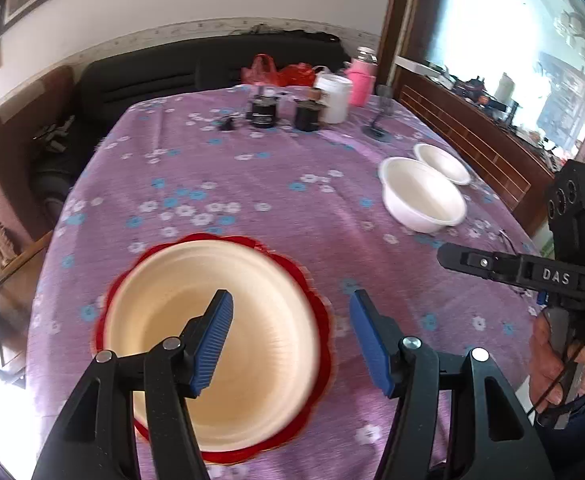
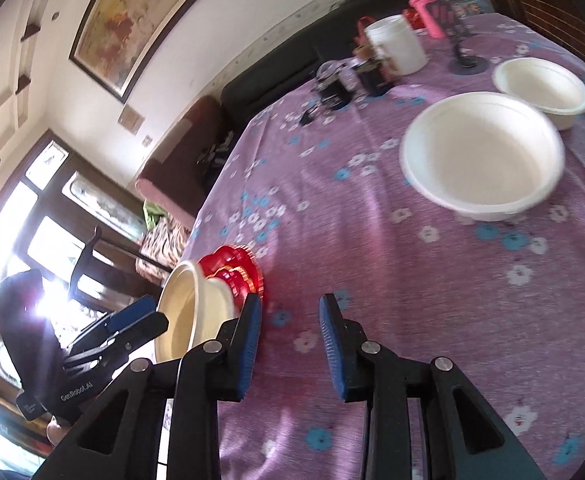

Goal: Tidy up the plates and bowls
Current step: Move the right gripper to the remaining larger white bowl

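A cream bowl (image 1: 212, 340) sits on a red scalloped plate (image 1: 320, 312) near the table's front. My left gripper (image 1: 290, 316) is open above the bowl's right rim, one pad over the bowl, holding nothing. Two white bowls stand further right: the nearer bowl (image 1: 422, 196) and the farther bowl (image 1: 444, 162). In the right wrist view my right gripper (image 2: 290, 322) is open and empty over the cloth, with the cream bowl (image 2: 184, 312) and red plate (image 2: 240, 272) to its left, the nearer white bowl (image 2: 484, 156) and the farther white bowl (image 2: 540, 90) ahead.
A purple flowered tablecloth (image 1: 252, 184) covers the table. At the far edge stand black jars (image 1: 264, 110), a white tub (image 1: 336, 98), a pink bottle (image 1: 362, 78) and red bags (image 1: 276, 70). A dark sofa lies behind; a wooden cabinet (image 1: 472, 136) runs along the right.
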Motion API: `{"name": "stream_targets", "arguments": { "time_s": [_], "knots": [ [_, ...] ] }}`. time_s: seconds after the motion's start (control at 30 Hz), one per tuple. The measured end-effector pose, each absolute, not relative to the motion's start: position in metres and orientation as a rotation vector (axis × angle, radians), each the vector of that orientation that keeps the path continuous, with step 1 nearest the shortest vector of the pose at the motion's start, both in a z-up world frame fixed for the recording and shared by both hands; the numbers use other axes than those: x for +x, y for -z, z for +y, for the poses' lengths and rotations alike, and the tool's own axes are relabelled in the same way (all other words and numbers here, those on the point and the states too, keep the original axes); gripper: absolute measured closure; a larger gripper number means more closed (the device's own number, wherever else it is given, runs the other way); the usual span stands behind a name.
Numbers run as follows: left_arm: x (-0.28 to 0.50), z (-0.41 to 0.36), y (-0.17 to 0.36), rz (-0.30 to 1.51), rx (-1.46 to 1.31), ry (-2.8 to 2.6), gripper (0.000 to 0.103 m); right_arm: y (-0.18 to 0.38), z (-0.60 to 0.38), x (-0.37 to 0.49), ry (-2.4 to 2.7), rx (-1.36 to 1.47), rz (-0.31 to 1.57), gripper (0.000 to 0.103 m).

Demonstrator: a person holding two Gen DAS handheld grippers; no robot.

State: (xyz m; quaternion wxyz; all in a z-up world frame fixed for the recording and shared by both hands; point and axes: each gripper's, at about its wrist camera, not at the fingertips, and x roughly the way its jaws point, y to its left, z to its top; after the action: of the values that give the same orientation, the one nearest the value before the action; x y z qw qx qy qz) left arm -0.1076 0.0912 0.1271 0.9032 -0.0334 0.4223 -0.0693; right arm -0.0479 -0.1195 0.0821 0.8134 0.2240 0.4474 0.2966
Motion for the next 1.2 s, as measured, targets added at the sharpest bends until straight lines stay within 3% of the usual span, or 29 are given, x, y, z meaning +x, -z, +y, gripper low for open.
{"name": "stream_targets", "arguments": {
  "time_s": [0.27,0.63,1.2],
  "knots": [
    [-0.098,0.021,-0.119,0.898,-0.006,0.274,0.043,-0.071,-0.185,-0.048,-0.518,0.553,0.929,0.07],
    [-0.065,-0.065,-0.055,1.037,0.035,0.374,0.043,-0.061,-0.245,-0.045,-0.401,0.609,0.901,0.071],
    [-0.036,-0.07,-0.034,1.099,-0.009,0.348,0.043,-0.051,-0.265,0.022,-0.297,0.631,0.934,0.071]
  ]
}}
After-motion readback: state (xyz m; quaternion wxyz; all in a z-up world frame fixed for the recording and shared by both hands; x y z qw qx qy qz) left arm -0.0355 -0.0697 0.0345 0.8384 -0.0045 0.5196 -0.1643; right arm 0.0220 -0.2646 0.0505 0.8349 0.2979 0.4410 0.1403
